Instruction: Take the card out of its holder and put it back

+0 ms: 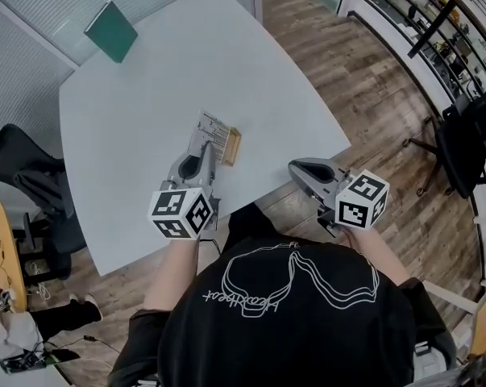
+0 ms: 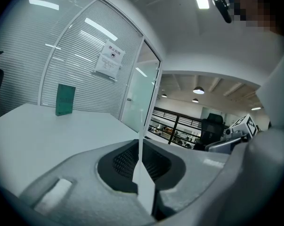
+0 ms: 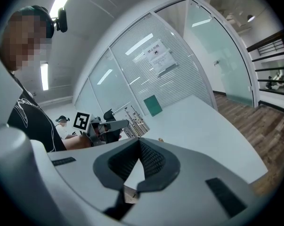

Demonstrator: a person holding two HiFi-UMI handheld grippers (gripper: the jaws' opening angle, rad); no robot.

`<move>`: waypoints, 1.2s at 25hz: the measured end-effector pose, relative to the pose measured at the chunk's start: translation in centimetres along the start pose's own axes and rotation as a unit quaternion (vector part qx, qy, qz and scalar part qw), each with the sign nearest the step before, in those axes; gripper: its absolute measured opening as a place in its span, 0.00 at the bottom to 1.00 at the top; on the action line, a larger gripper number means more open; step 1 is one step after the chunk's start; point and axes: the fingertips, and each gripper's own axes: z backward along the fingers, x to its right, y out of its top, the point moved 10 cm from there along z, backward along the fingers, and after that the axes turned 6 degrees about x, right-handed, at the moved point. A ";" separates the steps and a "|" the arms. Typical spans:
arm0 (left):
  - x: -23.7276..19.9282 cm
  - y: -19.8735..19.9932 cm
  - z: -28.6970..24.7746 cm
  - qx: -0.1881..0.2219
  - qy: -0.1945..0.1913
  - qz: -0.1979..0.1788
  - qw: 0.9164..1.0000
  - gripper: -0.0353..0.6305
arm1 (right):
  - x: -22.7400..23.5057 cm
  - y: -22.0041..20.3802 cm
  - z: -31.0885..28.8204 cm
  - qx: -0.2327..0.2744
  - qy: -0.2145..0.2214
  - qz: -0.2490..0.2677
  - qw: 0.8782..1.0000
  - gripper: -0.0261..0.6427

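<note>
Our left gripper [image 2: 141, 147] pinches the card [image 2: 144, 185] edge-on, the holder [image 1: 231, 146] beside its tips; our right gripper [image 3: 139, 142] is closed, empty.

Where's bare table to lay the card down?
Bare: the table between the green book and the wooden holder, plus its far right side. Crowded: the near edge around the holder and left gripper.

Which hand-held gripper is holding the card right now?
The left hand-held gripper: its jaws pinch the thin white printed card, while the right hand-held gripper is shut empty.
</note>
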 end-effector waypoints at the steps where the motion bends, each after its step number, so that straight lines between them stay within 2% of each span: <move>1: -0.3 -0.3 -0.4 -0.003 0.001 -0.002 1.000 0.09 | 0.1 0.0 -0.1 0.000 -0.002 -0.001 1.000 0.05; 13: -2.6 -3.8 -3.3 -0.041 0.017 -0.003 0.999 0.09 | 1.5 -0.5 -0.8 -0.014 -0.016 -0.016 1.000 0.05; 30: -2.6 -4.6 -4.3 -0.051 0.029 0.010 0.998 0.09 | 2.2 -1.4 -0.3 -0.019 -0.027 -0.028 0.999 0.05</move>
